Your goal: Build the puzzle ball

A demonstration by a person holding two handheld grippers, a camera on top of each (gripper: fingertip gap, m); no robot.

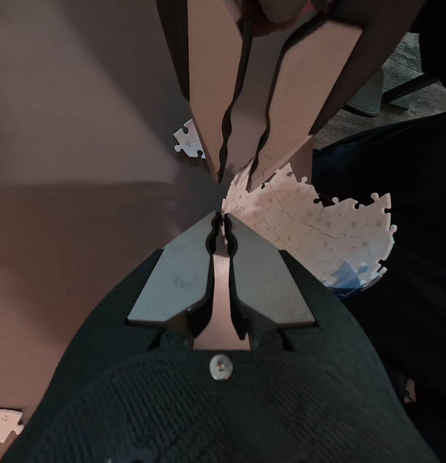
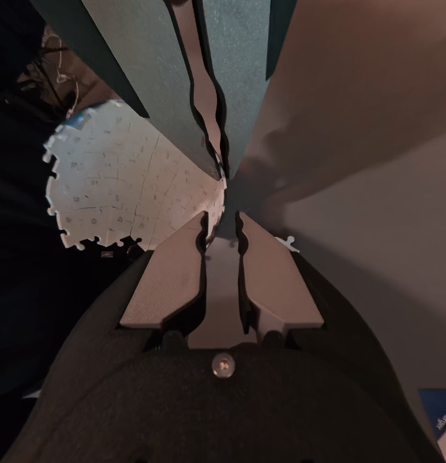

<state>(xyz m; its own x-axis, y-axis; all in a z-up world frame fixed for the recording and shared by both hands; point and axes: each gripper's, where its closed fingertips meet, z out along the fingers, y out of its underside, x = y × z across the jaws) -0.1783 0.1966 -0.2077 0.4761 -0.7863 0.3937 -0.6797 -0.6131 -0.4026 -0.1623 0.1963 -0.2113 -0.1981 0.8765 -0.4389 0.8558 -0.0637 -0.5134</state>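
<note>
The partly built puzzle ball (image 1: 304, 225) is a curved shell of joined pieces, white on the inside and blue on the outside. It also shows in the right wrist view (image 2: 111, 180). My left gripper (image 1: 220, 216) is shut on the shell's rim; it comes in from above in the right wrist view (image 2: 223, 172). My right gripper (image 2: 221, 213) is open, with the rim between its fingertips, one finger inside the shell and one outside. It comes in from above in the left wrist view (image 1: 234, 184), just beyond the left gripper's tips.
A loose white piece (image 1: 188, 140) lies on the brown table (image 1: 79, 150) behind the right gripper, and it also shows in the right wrist view (image 2: 288, 241). Another loose piece (image 1: 4, 423) lies at the lower left. A blue and white box (image 2: 440, 423) sits at the lower right. The shell hangs past the table edge over a dark area. The loose piece (image 1: 4, 423) is about equally far from each gripper, around 25 cm.
</note>
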